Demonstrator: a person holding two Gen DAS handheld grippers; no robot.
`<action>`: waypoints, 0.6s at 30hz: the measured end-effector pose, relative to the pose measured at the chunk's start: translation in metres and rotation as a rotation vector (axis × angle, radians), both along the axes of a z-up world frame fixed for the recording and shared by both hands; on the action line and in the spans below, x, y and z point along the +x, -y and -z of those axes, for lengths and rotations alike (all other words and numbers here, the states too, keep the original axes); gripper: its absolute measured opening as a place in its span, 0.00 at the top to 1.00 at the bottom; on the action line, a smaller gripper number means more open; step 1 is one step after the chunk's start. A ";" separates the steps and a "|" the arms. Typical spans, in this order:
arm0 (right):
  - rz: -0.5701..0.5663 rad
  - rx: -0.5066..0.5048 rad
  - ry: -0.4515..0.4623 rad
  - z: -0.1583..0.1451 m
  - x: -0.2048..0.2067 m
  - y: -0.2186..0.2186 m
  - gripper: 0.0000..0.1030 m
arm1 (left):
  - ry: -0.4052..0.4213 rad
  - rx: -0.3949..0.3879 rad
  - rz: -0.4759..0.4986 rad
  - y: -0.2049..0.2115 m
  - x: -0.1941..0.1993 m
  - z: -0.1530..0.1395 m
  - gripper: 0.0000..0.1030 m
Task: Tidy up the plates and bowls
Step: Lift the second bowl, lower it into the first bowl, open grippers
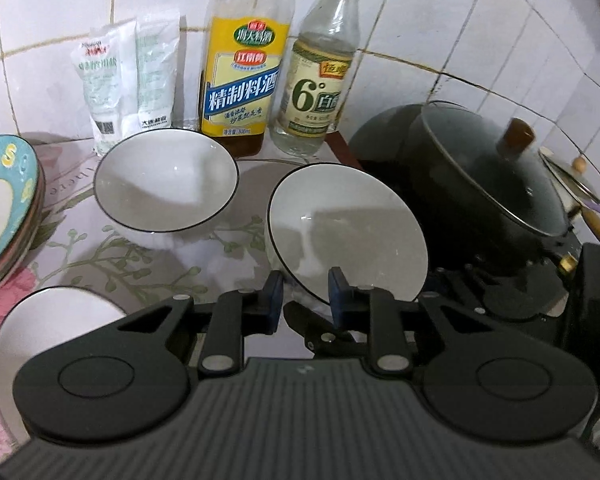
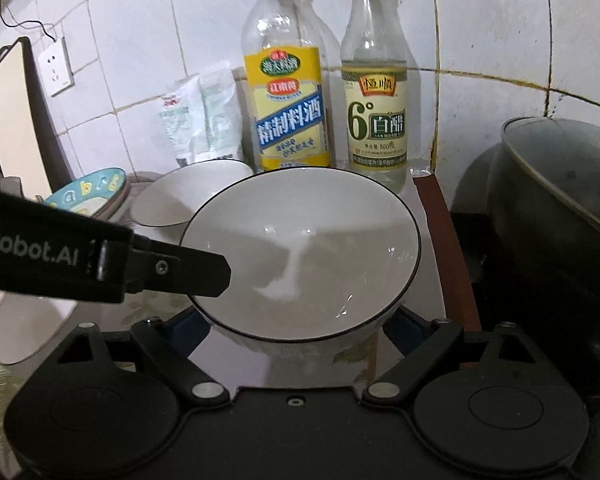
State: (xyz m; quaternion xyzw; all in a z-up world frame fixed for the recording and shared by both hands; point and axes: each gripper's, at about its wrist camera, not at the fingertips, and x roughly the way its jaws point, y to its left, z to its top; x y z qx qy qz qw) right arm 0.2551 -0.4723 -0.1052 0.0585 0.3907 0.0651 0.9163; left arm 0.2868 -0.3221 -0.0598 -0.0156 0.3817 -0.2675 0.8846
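A white bowl with a thin black rim point(image 1: 348, 232) point(image 2: 300, 248) is on the flowered tablecloth, nearest to both grippers. My left gripper point(image 1: 305, 290) is shut on its near rim, one blue pad inside and one outside. In the right wrist view that gripper's finger point(image 2: 220, 276) reaches in from the left onto the rim. My right gripper point(image 2: 300, 322) stands wide open, its fingers straddling the bowl's lower sides; I see no pad pressing. A second matching bowl point(image 1: 166, 180) point(image 2: 164, 204) sits behind to the left. A third point(image 1: 40, 332) is at the near left. Stacked coloured plates point(image 1: 4, 208) point(image 2: 88, 192) lie at the far left.
Against the tiled wall stand a cooking-wine bottle point(image 1: 240, 72), a vinegar bottle point(image 1: 320, 80) and two salt bags point(image 1: 128, 76). A dark wok with a glass lid point(image 1: 480, 184) point(image 2: 560, 208) crowds the right side. A board point(image 2: 16, 112) leans at the far left.
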 end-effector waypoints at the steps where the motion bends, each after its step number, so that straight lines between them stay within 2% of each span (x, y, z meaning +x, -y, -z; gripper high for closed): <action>1: -0.001 -0.002 0.003 -0.004 -0.005 -0.003 0.09 | 0.009 0.003 0.004 -0.003 -0.006 -0.004 0.78; 10: -0.034 -0.033 0.053 -0.055 -0.046 -0.039 0.09 | 0.090 0.001 0.020 -0.043 -0.060 -0.043 0.78; 18: -0.084 -0.077 0.115 -0.098 -0.074 -0.085 0.09 | 0.156 -0.034 -0.001 -0.093 -0.103 -0.074 0.78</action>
